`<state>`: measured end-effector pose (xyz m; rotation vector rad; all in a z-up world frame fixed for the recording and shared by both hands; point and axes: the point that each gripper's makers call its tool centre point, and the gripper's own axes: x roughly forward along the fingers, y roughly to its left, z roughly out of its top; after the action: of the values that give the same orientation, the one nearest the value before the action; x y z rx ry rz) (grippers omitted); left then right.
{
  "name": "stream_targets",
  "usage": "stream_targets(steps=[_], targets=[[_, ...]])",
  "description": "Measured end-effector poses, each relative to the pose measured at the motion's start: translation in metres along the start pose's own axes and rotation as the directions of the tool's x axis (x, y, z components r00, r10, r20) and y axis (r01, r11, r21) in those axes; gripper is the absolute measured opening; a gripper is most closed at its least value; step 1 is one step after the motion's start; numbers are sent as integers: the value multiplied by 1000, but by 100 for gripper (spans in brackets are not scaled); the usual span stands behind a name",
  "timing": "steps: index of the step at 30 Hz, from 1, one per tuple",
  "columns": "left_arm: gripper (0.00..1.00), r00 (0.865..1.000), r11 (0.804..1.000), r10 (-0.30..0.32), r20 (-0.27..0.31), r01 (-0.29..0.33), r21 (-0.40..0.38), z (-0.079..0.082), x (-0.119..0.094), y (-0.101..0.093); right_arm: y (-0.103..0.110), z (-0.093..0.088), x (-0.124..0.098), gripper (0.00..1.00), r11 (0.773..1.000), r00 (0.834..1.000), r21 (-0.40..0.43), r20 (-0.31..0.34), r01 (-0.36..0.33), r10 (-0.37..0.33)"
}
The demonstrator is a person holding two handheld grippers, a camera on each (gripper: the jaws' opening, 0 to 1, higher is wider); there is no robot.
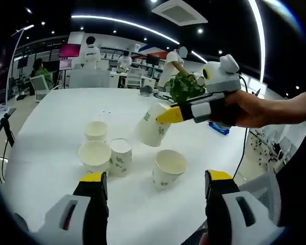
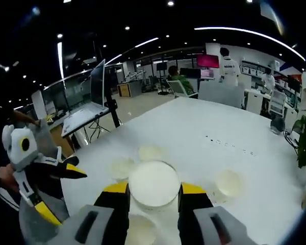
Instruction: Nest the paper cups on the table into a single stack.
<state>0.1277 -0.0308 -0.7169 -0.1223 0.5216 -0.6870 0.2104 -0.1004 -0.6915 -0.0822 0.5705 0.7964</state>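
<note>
Left gripper view is showing four paper cups (image 1: 95, 155) sitting on the bench (image 1: 51, 117), then the right gripper (image 1: 166, 116) clenching a tilted cup (image 1: 153, 125) above them; left gripper (image 1: 155, 182) jaws are gaping. Best straightening it over one upright cup before lowering.

A white table (image 1: 56, 117) carries four paper cups (image 1: 120, 156) clustered near its front edge; a blue item (image 1: 219, 128) lies near its right edge.
</note>
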Motion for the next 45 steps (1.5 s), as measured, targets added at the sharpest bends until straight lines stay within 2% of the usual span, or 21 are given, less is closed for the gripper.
stream_targets(steps=[6, 7, 12, 14, 17, 20, 31, 34, 39, 40, 45], targets=[[75, 1000, 1000, -27, -1, 27, -11, 3, 9, 1, 15, 1, -6, 35, 998, 998, 28, 29, -57, 56], [74, 1000, 999, -31, -3, 31, -13, 3, 11, 0, 23, 0, -10, 35, 996, 996, 38, 43, -80, 79], [70, 998, 998, -57, -9, 57, -14, 1, 21, -4, 27, 3, -14, 35, 987, 989, 91, 79, -134, 127], [67, 997, 997, -71, -9, 71, -12, 2, 25, -7, 31, 5, -17, 35, 981, 984, 117, 99, -156, 145], [64, 997, 997, -81, -9, 81, -8, 1, 28, -8, 38, 7, -17, 35, 977, 980, 111, 107, -181, 169], [63, 996, 996, -88, -9, 87, -10, -1, 29, -13, 54, 12, -19, 35, 963, 964, 110, 128, -246, 232], [41, 996, 996, -87, 22, 86, 38, 5, 27, -13, 80, 11, -21, 35, 938, 939, 87, 103, -337, 328], [37, 996, 995, -84, 27, 83, 50, 5, 26, -11, 85, 12, -22, 36, 926, 930, 100, 107, -363, 353], [25, 994, 991, -103, 30, 100, 87, 5, 18, -14, 99, 10, -27, 36, 882, 892, 132, 87, -452, 444], [23, 993, 989, -112, 24, 109, 97, 4, 16, -16, 100, 10, -27, 36, 883, 891, 124, 87, -453, 445], [15, 990, 971, -134, -38, 139, 193, -7, 6, -19, 104, -1, -29, 36, 860, 868, 120, 33, -495, 495]])
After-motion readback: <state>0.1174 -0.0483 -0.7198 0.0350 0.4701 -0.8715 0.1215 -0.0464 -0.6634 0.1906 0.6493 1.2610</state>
